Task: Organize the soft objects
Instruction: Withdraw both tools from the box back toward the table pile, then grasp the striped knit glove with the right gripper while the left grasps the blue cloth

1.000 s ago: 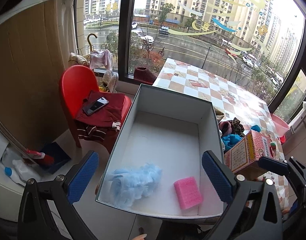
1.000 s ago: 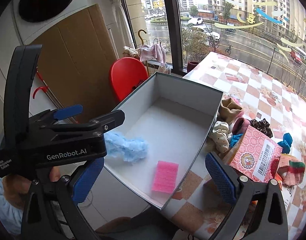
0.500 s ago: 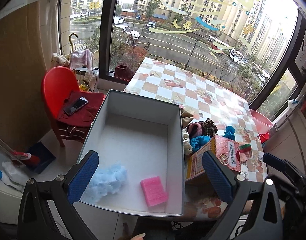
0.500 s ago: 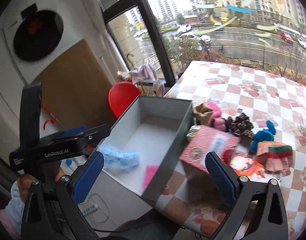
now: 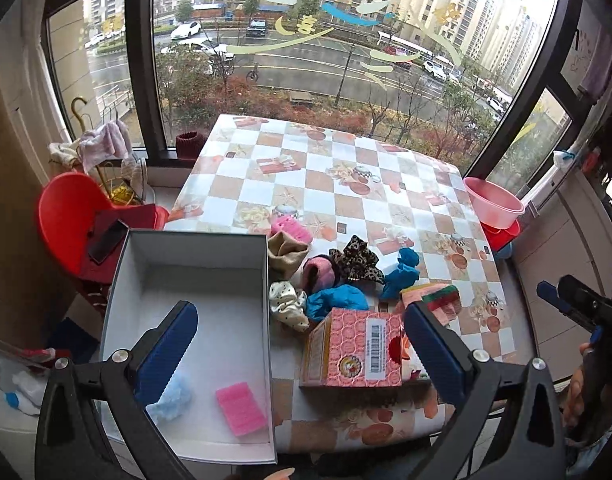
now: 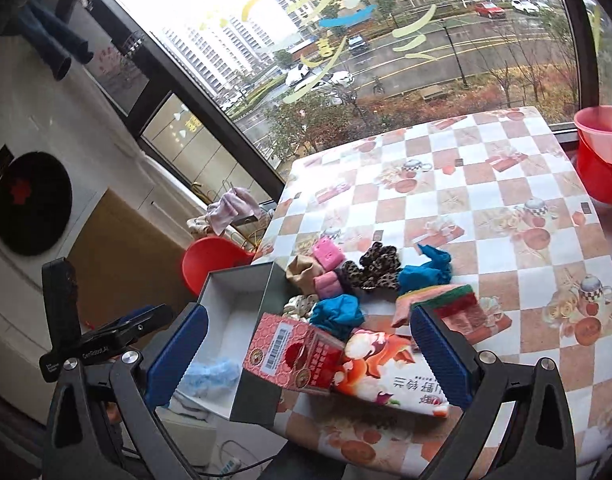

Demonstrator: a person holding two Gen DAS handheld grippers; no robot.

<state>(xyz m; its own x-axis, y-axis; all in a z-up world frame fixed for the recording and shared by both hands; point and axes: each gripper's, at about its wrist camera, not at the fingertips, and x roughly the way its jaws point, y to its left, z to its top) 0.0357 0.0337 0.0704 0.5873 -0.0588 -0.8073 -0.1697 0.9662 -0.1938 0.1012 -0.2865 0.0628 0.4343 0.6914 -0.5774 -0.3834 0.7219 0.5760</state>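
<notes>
Desk (image 5: 346, 184) has a checkered orange/white cloth. Lying on it: grey open box (image 5: 266, 280) at the near left edge, overhanging; pink printed carton (image 5: 354, 348) just right of the box; behind the carton, a heap of soft items (image 5: 330, 276) – beige, pink, leopard-print, blue, polka-dot, striped. Far half bare.

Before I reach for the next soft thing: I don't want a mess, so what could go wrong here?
The grey box sticks out past the table edge, so a push could tip it. The pink carton stands between the open left gripper and the pile, and may get knocked. The blue cloth touches the spotted scrunchie, so one may drag the other.
</notes>
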